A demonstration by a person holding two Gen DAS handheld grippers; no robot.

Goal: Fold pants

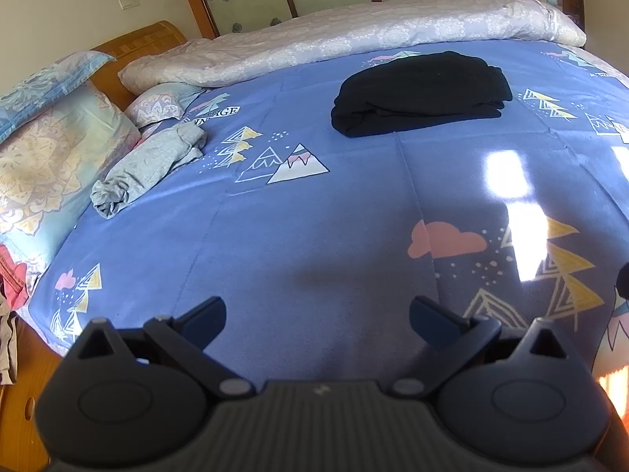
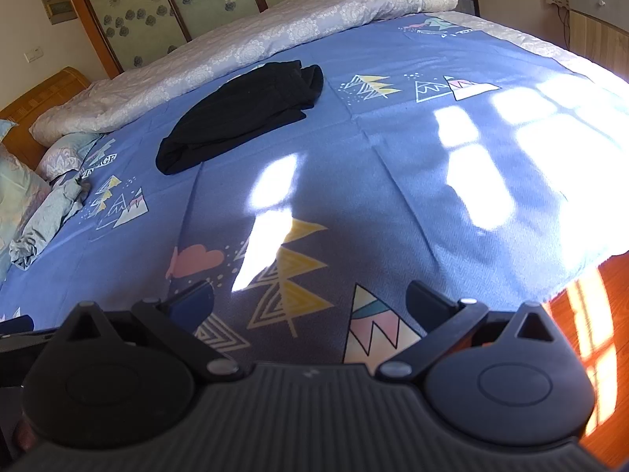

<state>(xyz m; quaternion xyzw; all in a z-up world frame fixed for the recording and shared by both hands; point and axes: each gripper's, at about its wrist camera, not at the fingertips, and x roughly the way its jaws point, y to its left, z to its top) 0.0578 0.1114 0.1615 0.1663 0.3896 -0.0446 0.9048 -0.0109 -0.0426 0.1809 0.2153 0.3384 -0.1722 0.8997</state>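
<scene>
Pants [image 1: 420, 92] lie far up the blue bedspread [image 1: 314, 216], near the rolled quilt [image 1: 354, 39], already in a compact dark bundle, so the folding looks done or nearly so. Left gripper [image 1: 317, 312] and right gripper [image 2: 310, 299] hover well apart from them, jaws spread, empty

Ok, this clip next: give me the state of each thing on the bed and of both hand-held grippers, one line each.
Black pants: folded into a compact bundle, lying on the blue sheet.
Grey garment: crumpled, unfolded, beside the pillows.
Quilt: rolled up along the far edge of the bed.
Left hand-held gripper: open, empty, above the sheet.
Right hand-held gripper: open, empty, above the sheet.
</scene>
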